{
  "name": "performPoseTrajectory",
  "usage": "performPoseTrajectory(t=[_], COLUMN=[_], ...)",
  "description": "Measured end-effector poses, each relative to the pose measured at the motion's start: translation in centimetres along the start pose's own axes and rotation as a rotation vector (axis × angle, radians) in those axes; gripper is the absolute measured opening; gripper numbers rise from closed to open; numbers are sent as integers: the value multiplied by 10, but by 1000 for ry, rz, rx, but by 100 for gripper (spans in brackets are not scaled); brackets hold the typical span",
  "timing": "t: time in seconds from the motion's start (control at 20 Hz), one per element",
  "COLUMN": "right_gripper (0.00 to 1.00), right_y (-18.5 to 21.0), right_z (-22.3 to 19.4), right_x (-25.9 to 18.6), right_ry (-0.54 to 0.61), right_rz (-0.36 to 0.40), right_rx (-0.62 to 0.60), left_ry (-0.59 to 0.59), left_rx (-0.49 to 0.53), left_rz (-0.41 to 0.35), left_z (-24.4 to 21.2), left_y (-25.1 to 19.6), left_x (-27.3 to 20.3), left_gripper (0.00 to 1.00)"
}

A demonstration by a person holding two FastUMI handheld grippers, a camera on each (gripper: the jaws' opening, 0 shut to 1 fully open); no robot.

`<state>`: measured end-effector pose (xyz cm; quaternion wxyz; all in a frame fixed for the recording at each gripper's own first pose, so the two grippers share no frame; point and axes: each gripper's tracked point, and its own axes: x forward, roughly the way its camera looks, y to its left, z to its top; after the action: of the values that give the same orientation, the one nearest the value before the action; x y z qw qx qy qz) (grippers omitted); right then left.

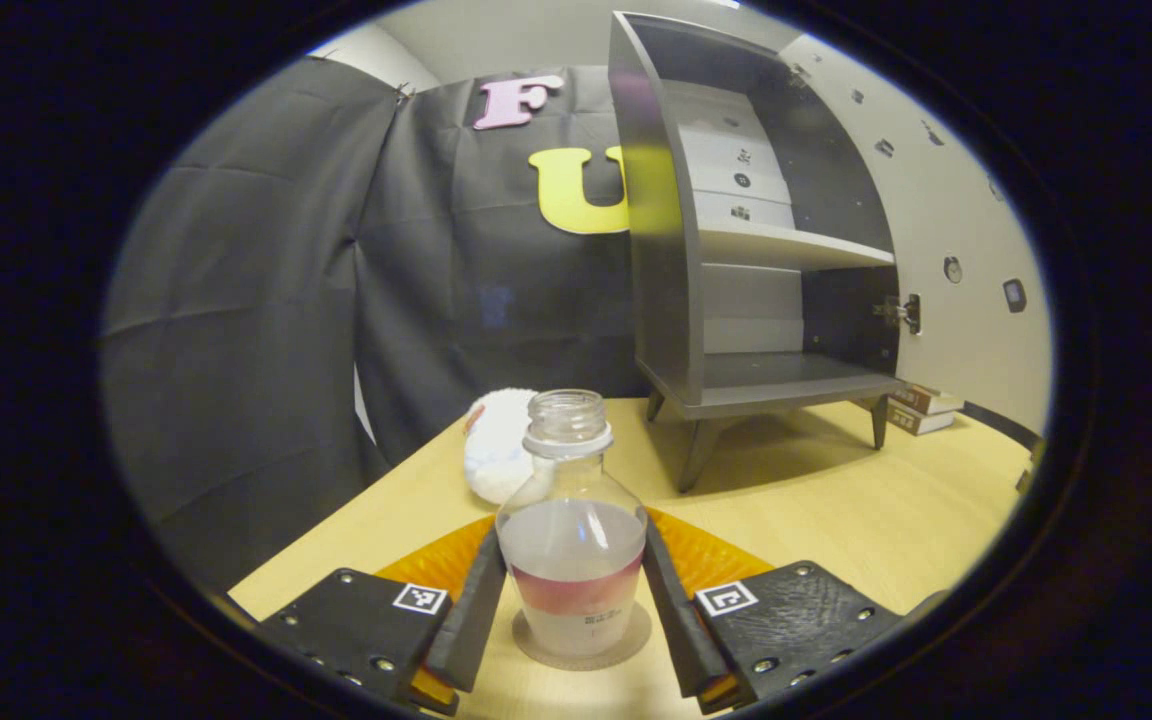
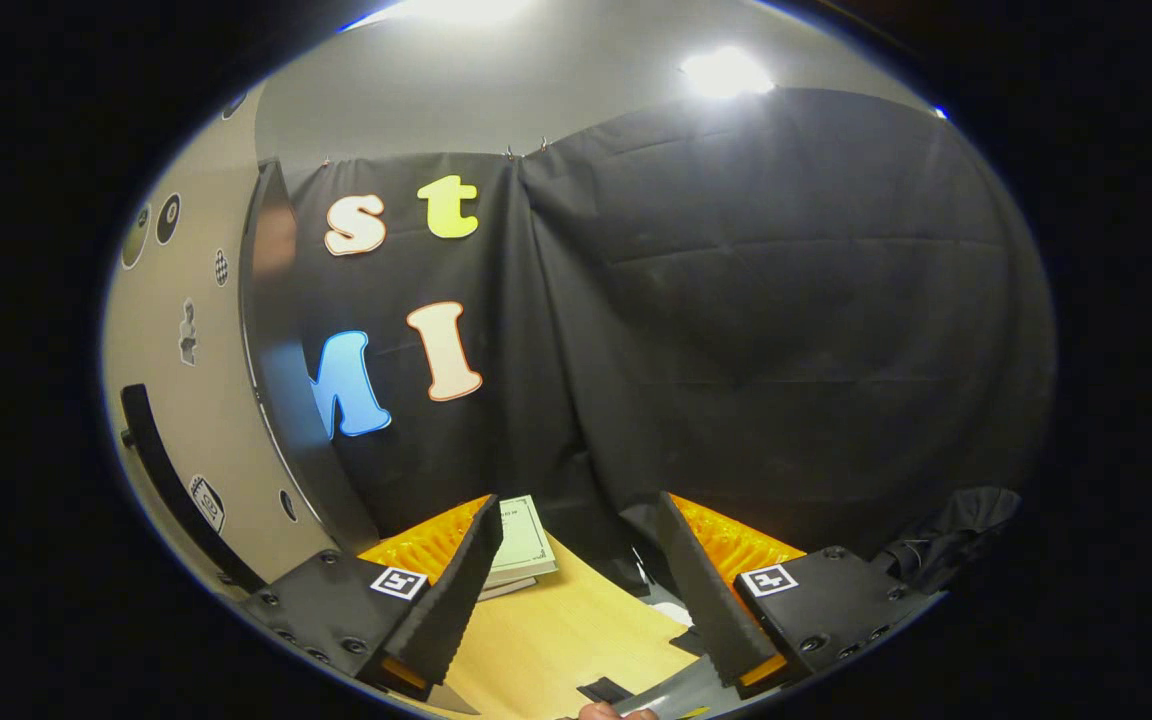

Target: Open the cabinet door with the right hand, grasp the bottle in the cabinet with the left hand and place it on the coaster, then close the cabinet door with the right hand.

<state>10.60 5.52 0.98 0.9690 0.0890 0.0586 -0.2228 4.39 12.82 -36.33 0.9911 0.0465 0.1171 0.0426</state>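
Bottle (image 1: 572,540) stands upright on the coaster (image 1: 581,652) on the counter (image 1: 836,500), between the left gripper (image 1: 572,600) fingers, which appear to touch its sides. Cabinet (image 1: 756,250) door (image 2: 196,400) stands open. Right gripper (image 2: 576,590) is spread, holding nothing.

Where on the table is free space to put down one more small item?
Bare table lies between the bottle and the open cabinet. It is crowded around the bottle: the left tool, coaster and white fluffy object.

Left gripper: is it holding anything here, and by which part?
The left gripper holds the bottle by its lower body, on the coaster. The right gripper holds nothing.
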Motion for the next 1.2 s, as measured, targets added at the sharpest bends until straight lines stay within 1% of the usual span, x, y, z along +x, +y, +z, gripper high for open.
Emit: performPoseTrajectory(t=[0.05,0.15,0.2,0.25,0.3,0.45,0.6,0.7,0.75,0.8,0.95,1.0,1.05,1.1,1.15,1.2], right_gripper=[98,98,98,98,98,98,98,98,92,98,98,92,98,98,98,93], right_y=[-3,-14,-17,-16,-7,-10,-6,-1,2,5,14,20,28,35,41,46], right_z=[-1,-4,-4,-5,-2,-5,-6,-7,-8,-7,-6,-3,-4,-2,1,9], right_x=[-3,-5,-6,-6,3,9,9,12,16,18,22,23,24,23,23,23], right_ry=[0,-3,-2,-2,-2,12,9,10,10,11,9,5,7,6,-5,-32], right_rz=[0,-11,-9,-3,5,18,49,77,89,101,159,194,230,265,295,320], right_rx=[-7,-33,-36,-35,-39,-82,-83,-76,-76,-77,-89,-87,-81,-72,-64,-59], left_ry=[10,2,-11,-23,-31,-38,-58,-67,-76,-86,-90,-95,-99,-100,-93,-70], left_rx=[8,38,55,62,68,74,58,48,38,24,-29,-53,-82,-99,-106,-116], left_rz=[-13,-15,-6,-3,0,20,39,68,71,79,95,94,83,66,69,77], left_z=[2,15,28,39,48,75,113,134,144,152,173,183,193,204,212,215], left_y=[-1,2,3,4,3,4,0,-2,-9,-18,-40,-50,-61,-72,-80,-83], left_x=[0,0,0,-1,-3,-20,-43,-65,-79,-93,-122,-127,-131,-135,-137,-139], left_gripper=[71,71,85,87,87,86,84,84,84,84,84,84,84,86,86,86])
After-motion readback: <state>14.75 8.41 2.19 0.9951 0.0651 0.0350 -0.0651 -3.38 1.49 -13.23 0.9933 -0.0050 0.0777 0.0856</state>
